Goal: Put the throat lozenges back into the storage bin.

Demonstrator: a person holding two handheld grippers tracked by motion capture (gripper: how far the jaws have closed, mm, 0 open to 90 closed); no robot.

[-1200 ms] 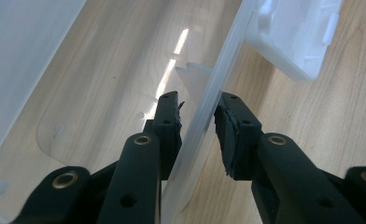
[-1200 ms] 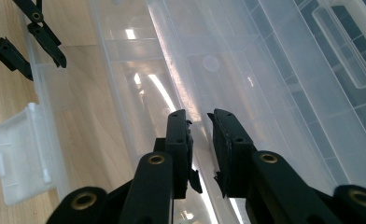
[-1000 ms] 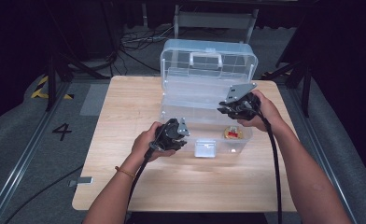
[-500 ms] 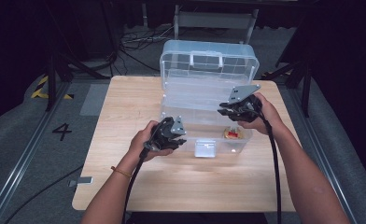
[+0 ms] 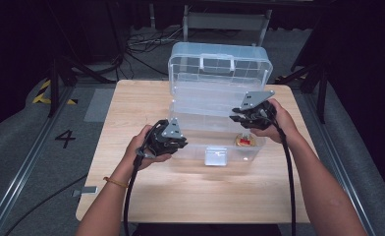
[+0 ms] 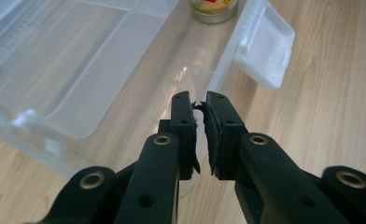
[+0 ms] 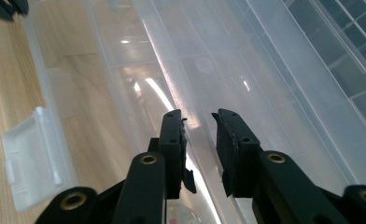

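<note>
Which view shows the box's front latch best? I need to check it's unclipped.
The left gripper view: the latch hangs open, close and sharp. The right gripper view shows it at an angle; the high view shows it small.

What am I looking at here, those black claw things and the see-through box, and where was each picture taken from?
A person sits at a wooden table with a hand-held two-jaw gripper in each hand. The high view looks down from above: left gripper, right gripper. The other two pictures come from cameras riding on the grippers, looking along their black jaws. On the table stands a clear plastic box with its lid up and its front latch hanging down; a small round tin sits inside. The left jaws have just been closing and are nearly together, with nothing between them. The right jaws stand slightly apart, holding nothing.
</note>
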